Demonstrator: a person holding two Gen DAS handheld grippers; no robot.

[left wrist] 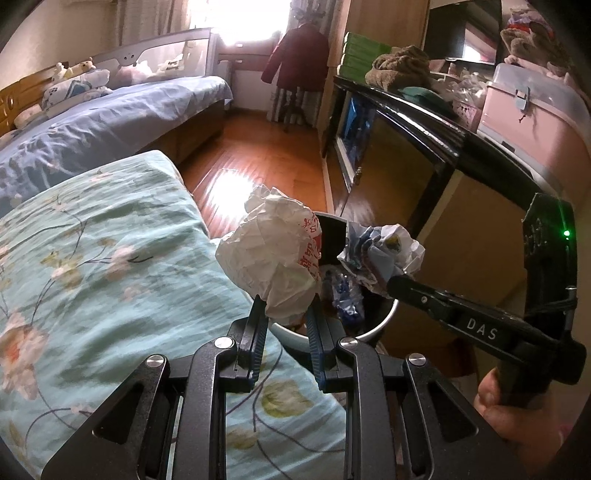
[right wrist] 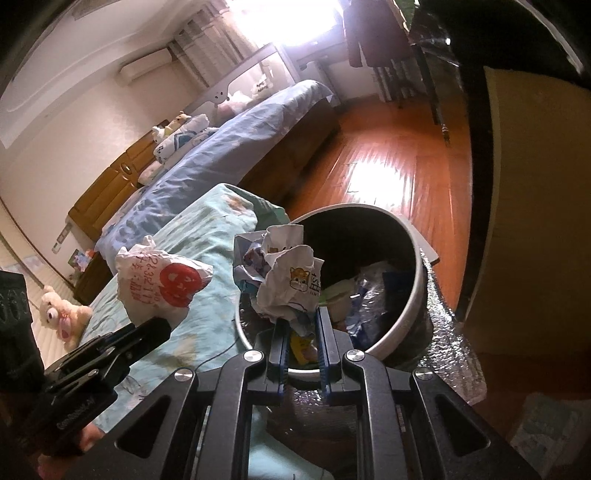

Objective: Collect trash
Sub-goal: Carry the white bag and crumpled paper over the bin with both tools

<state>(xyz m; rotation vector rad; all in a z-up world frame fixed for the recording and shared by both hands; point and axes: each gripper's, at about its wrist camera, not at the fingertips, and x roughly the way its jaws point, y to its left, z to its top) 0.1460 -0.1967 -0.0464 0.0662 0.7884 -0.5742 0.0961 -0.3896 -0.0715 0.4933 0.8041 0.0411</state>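
Both tongs clenched: left tongs (left wrist: 286,314) on red-printed paper wad (left wrist: 273,251); right tongs (right wrist: 300,325) on cartoon-printed wad (right wrist: 284,277)

Bright daylight pours through the far window (left wrist: 255,22), blowing it out white and throwing a glare patch on the glossy wooden floor (left wrist: 258,155). A bed with a blue cover (left wrist: 110,110) runs along the cream wall (right wrist: 74,110), wooden headboard (right wrist: 110,184) behind it, air conditioner (right wrist: 147,64) mounted high. Nearer, a floral teal quilt (left wrist: 92,258). Opposite, a dark shelf unit (left wrist: 406,122) carries clutter, and a dark red coat (left wrist: 299,55) hangs beside the curtains.
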